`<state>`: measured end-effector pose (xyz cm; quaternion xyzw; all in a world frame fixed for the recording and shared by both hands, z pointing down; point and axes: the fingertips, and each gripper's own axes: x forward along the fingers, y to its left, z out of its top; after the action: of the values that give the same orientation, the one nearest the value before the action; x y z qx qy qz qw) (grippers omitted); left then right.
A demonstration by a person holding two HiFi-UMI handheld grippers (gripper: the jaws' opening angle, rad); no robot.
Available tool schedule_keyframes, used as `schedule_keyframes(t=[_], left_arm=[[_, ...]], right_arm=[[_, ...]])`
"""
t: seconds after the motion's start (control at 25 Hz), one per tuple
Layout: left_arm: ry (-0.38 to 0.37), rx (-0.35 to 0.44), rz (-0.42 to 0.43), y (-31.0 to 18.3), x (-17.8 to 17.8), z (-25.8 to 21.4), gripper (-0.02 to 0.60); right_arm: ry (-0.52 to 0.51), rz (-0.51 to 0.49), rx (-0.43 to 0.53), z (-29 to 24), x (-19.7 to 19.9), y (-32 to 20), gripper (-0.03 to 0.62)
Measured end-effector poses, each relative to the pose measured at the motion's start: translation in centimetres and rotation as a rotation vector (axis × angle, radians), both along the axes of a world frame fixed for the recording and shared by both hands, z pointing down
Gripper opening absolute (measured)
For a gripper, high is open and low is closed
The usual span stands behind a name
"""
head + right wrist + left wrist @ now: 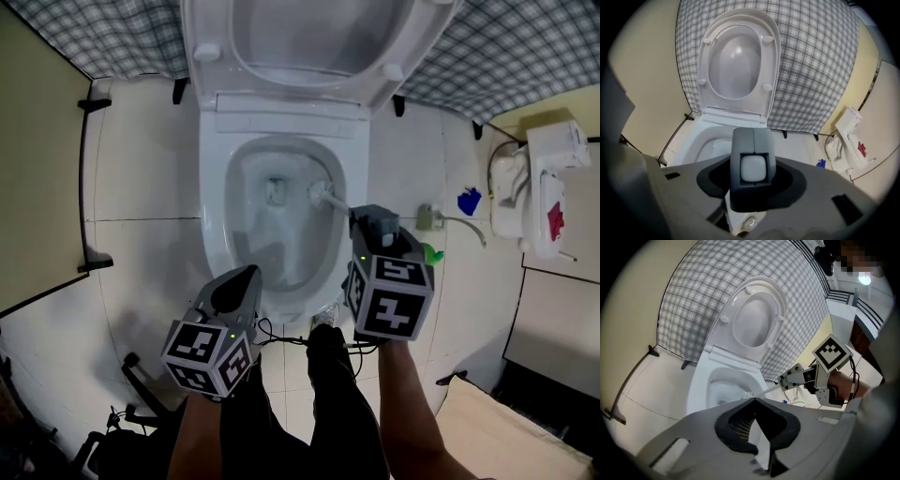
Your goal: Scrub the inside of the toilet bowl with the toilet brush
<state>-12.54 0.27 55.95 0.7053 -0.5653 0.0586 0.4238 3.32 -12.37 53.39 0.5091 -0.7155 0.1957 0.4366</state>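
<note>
Over the open toilet bowl (214,225), the right tool (372,223) is clamped on the handle of the toilet brush (325,195), whose head sits inside the bowl near its right wall. The left tool (240,279) hangs by the front rim, jaws together and empty.

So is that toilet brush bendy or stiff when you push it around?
The toilet brush handle probably stays stiff: it looks straight from the right hand-held gripper down into the toilet bowl. Being so thin, it's likely light. Its head may slide easily on the glossy bowl.
</note>
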Motion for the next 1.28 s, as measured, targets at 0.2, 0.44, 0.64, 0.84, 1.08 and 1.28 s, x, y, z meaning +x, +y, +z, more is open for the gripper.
schedule_keyframes(t=[0.2, 0.44, 0.64, 0.84, 1.08, 1.28], left_arm=[[-0.003, -0.011, -0.004, 0.2, -0.3, 0.4, 0.009], [-0.016, -0.019, -0.006, 0.4, -1.0, 0.7, 0.009], [-0.019, -0.018, 0.004, 0.1, -1.0, 0.7, 0.009], [-0.012, -0.011, 0.013, 0.0, -0.5, 0.8, 0.009], [0.017, 0.013, 0.002, -0.6, 0.4, 0.1, 0.009], [0.021, 0.006, -0.006, -0.3, 0.0, 0.4, 0.009]], right_arm=[[0.018, -0.040, -0.019, 1.4, -1.4, 0.5, 0.198], [-0.020, -0.055, -0.102, 5.4, -3.8, 0.7, 0.198], [-0.031, -0.024, -0.167, 7.5, -3.9, 1.5, 0.199], [-0.044, 0.022, -0.149, 4.9, -1.7, 2.2, 0.199], [0.023, 0.027, -0.113, 0.7, 1.3, 3.9, 0.199], [0.037, 0.014, -0.125, 1.3, 1.8, 4.4, 0.199]])
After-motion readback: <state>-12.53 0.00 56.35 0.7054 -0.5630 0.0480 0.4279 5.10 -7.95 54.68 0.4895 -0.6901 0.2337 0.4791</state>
